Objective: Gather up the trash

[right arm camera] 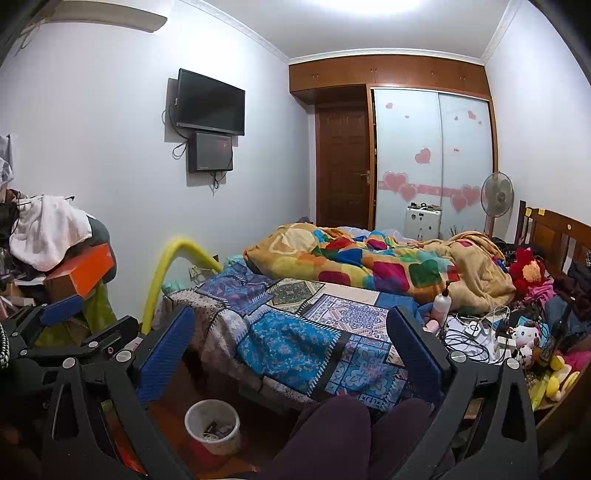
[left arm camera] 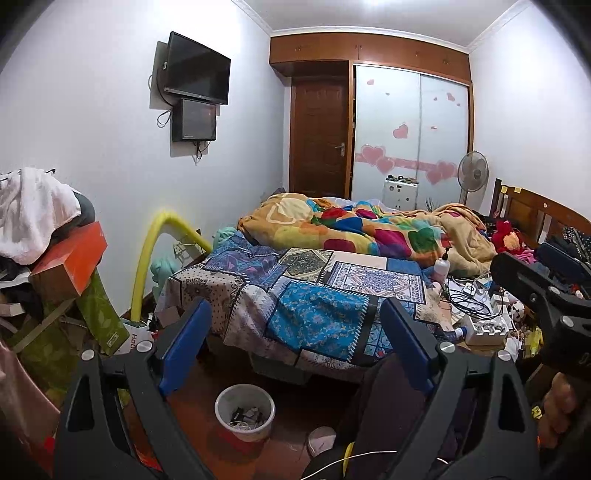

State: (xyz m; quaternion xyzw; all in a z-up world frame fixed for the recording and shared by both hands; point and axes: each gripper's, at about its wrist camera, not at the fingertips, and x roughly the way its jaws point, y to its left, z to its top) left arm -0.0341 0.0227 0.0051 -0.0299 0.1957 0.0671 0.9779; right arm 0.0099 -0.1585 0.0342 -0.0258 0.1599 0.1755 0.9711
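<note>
Both tools, left [left arm camera: 295,350] and right [right arm camera: 291,354], wide, empty. Waste bin [left arm camera: 245,411] near on floor, holding scraps. Stage unclear.

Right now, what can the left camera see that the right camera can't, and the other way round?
Only the left view shows a pink lid-like thing on the floor near the bin, and a white cable at the bottom edge. Only the right view shows an air conditioner high on the wall and yellow soft toys beside the bed. Both show the white bin with scraps inside, the patterned bed, the television, the fan, and each other's gripper, both open and empty.
</note>
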